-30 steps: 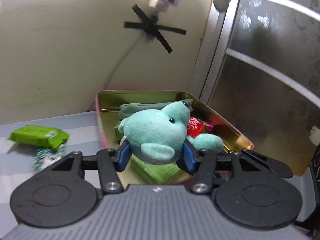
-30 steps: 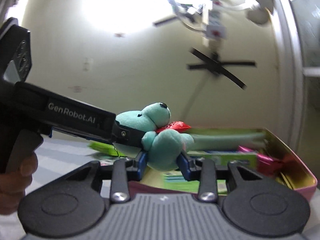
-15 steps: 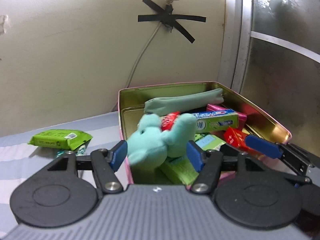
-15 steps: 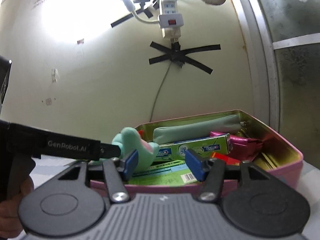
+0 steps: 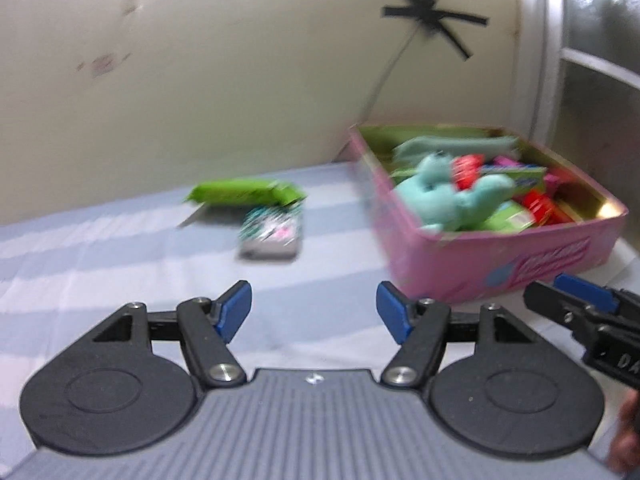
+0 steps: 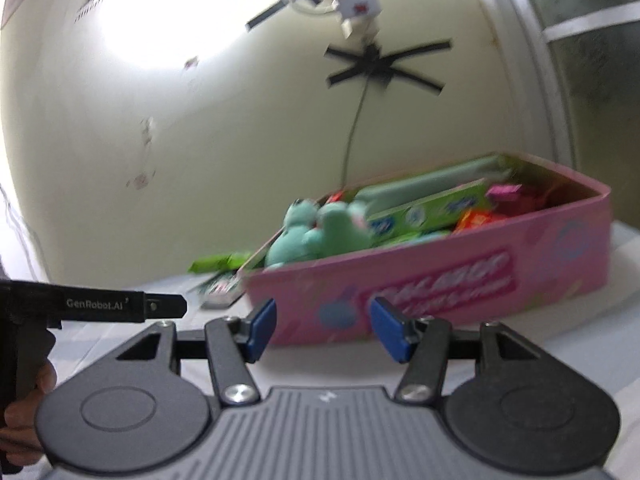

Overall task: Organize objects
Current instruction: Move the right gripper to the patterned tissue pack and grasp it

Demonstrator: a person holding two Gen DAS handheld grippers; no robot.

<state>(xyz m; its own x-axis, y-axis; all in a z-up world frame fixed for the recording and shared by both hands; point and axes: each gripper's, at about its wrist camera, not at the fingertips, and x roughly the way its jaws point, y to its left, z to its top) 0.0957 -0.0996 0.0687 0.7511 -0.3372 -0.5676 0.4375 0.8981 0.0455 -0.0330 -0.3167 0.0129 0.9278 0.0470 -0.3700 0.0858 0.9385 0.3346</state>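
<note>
Two black grippers with blue pads, left gripper (image 5: 314, 312) and right gripper (image 6: 323, 330), hang spread and empty at lower frame. Beyond, right of centre, a teal plush toy (image 5: 448, 200) lies inside a pink rectangular tin (image 5: 500, 264) among packets.

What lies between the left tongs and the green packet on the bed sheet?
In the left wrist view, a small patterned packet lies just before the green packet; between it and the open left tongs only bare striped sheet.
</note>
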